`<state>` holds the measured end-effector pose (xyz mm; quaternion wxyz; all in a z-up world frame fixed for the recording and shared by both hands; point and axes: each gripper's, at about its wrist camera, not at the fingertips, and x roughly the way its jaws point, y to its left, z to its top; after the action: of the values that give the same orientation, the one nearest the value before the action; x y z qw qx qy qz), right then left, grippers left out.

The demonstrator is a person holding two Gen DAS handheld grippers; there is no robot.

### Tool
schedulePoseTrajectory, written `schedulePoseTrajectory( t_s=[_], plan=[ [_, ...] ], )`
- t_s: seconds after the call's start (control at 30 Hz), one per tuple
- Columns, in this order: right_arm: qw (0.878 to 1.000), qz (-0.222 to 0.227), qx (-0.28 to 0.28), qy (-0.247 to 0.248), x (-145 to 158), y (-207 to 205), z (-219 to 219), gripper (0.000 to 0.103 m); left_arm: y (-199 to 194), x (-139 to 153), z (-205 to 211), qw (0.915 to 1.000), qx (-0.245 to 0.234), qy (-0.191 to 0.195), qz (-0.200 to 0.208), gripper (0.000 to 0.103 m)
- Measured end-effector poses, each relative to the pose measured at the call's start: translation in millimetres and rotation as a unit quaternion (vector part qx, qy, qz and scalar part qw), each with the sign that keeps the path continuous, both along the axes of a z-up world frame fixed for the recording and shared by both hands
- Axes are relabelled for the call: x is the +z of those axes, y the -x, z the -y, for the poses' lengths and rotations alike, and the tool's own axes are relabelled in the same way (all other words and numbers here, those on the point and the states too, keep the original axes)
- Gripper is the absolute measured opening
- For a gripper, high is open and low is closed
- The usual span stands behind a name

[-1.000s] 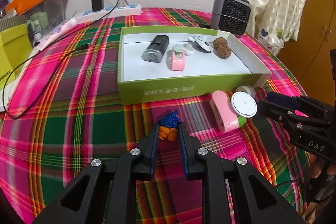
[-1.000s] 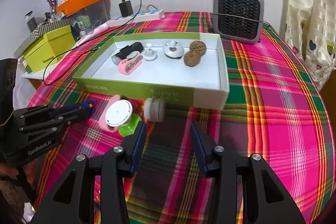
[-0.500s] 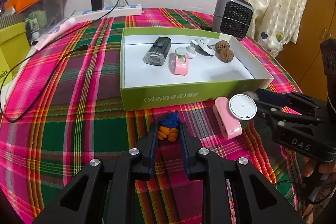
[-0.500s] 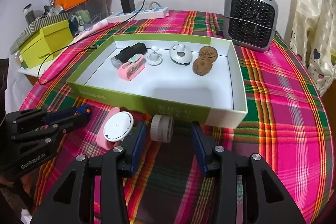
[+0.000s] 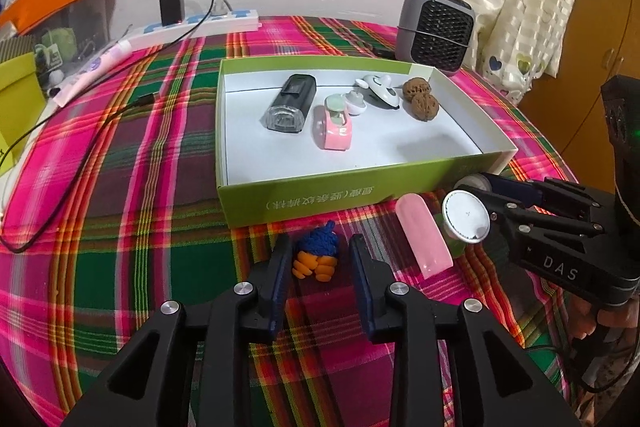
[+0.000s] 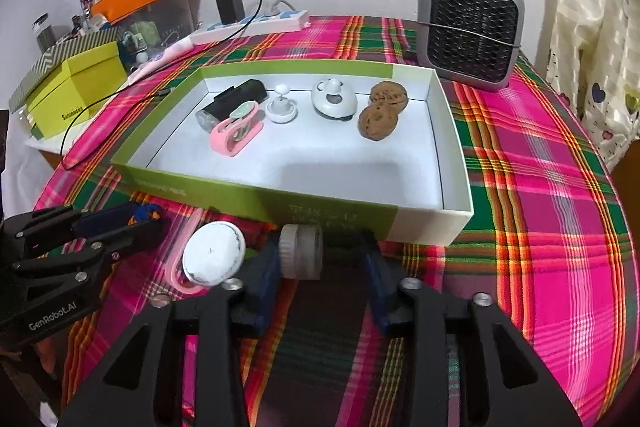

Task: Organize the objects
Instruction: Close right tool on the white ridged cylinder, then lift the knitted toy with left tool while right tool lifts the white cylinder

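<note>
A green box with a white floor holds a black light, a pink tape holder, two white gadgets and two walnuts. In front of it lie a blue-and-orange knitted toy, a pink item with a white round disc and a small white cylinder. My left gripper is open with the toy between its fingers. My right gripper is open around the white cylinder, close to the box's front wall.
A grey fan heater stands behind the box at the right. A power strip with a black charger and its cable lie at the back left. A yellow-green box sits at the far left. The plaid tablecloth covers the table.
Both grippers have moved forward toward the box. The left fingers now straddle the knitted toy; the right fingers now straddle the white cylinder.
</note>
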<state>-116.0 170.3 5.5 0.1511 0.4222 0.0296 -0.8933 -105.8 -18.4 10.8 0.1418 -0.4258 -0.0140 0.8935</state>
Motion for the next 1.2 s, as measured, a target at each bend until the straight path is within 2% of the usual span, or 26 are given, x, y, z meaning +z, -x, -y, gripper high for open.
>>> schedulePoseTrajectory(
  t_s=[0.23, 0.57, 1.2],
  plan=[
    [1.000, -0.002, 0.003, 0.000, 0.0, -1.1, 1.9, 0.020, 0.6, 0.3, 0.0, 1.0000, 0.003, 0.004, 0.000, 0.021],
    [1.000, -0.002, 0.009, -0.002, -0.6, -3.7, 3.7, 0.020, -0.2, -0.4, 2.4, 1.0000, 0.008, 0.005, -0.002, 0.018],
    [1.000, -0.003, 0.009, 0.002, -0.8, -6.4, 2.9, 0.019, -2.2, -0.1, 2.6, 1.0000, 0.008, 0.005, -0.002, 0.018]
  ],
)
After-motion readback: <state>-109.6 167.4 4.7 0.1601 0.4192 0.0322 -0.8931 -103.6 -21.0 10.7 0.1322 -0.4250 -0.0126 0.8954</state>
